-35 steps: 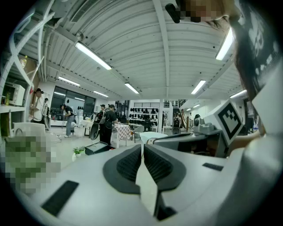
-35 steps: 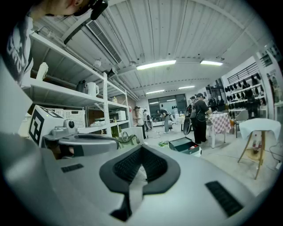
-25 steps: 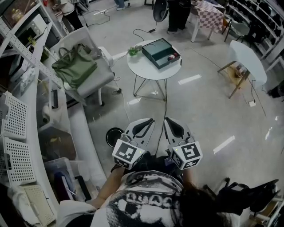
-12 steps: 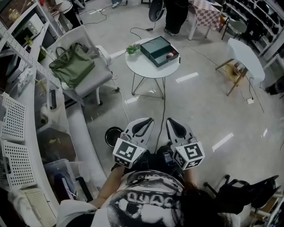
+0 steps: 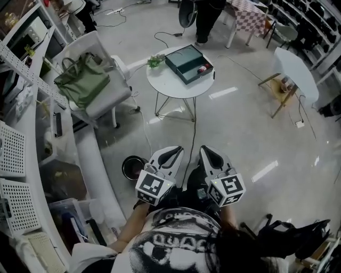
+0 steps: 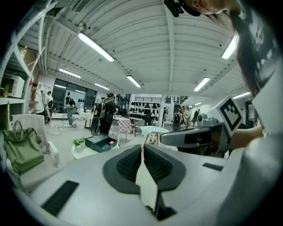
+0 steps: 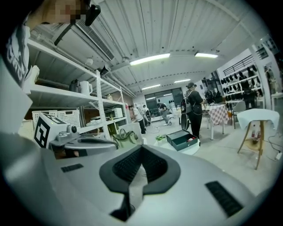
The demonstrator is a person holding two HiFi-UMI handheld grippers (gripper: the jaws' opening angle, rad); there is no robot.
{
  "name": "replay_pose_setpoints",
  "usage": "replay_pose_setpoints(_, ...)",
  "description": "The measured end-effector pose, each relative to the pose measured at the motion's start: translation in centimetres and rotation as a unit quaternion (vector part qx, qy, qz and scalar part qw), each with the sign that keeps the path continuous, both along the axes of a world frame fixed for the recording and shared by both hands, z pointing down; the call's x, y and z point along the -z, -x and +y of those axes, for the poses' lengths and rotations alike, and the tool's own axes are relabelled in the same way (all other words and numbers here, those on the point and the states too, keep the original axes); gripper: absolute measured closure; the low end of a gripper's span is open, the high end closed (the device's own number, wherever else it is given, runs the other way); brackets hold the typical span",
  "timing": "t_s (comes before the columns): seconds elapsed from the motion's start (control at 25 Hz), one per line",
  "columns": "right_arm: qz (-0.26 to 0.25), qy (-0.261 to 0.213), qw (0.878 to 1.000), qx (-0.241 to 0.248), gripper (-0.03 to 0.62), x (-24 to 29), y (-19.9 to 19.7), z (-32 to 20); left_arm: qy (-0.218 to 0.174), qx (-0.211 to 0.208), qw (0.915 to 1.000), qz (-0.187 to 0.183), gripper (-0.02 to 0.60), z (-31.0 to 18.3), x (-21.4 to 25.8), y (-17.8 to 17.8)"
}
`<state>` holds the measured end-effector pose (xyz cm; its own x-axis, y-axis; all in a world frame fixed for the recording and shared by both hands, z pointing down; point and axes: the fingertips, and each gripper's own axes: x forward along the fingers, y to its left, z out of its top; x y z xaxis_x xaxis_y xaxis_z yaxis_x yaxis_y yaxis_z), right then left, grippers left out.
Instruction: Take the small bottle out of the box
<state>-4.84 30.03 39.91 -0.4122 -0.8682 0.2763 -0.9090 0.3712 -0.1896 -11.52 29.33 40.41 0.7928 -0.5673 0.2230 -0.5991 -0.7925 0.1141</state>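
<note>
A dark green box [image 5: 188, 63] lies open on a small round white table [image 5: 173, 82] across the floor from me. A small reddish bottle [image 5: 203, 69] shows inside the box at its right end. The left gripper view shows the box [image 6: 101, 142] far off, and so does the right gripper view, with the box [image 7: 183, 139] and bottle [image 7: 191, 139]. My left gripper [image 5: 172, 153] and right gripper [image 5: 210, 153] are held side by side close to my body, far from the table. Both are shut with nothing between the jaws.
A small potted plant [image 5: 155, 60] stands beside the box. A white chair with a green bag [image 5: 81, 81] is left of the table. White shelving [image 5: 32, 133] runs along my left. A white wooden-legged table [image 5: 295, 69] stands right. A person [image 5: 206, 16] stands beyond the table. A cable [image 5: 193, 133] crosses the floor.
The round table and the chair have drifted slightly left and up in the head view. Both grippers stay shut, side by side in front of me.
</note>
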Motion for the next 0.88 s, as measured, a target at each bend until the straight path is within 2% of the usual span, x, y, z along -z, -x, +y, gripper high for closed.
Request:
replay_pose_setpoints(0.24,-0.011,0.011,1.0,0.02,0.595,-1.0,-3.1,-5.5,0.008,0.027,0.9996,-0.01,0.557,-5.0,-0.1,-2.7)
replay_pose_setpoints(0.52,-0.013,0.01,0.999,0.048,0.595,-0.4,-8.9,-13.0,0.005,0.049,0.9986,-0.019,0.557,-11.6,0.7,-8.6)
replay_pose_setpoints(0.88,-0.028,0.021,0.996,0.081,0.595,-0.7,-14.2,-18.9,0.015,0.067,0.9971,-0.033,0.557,-16.1,1.1,-14.7)
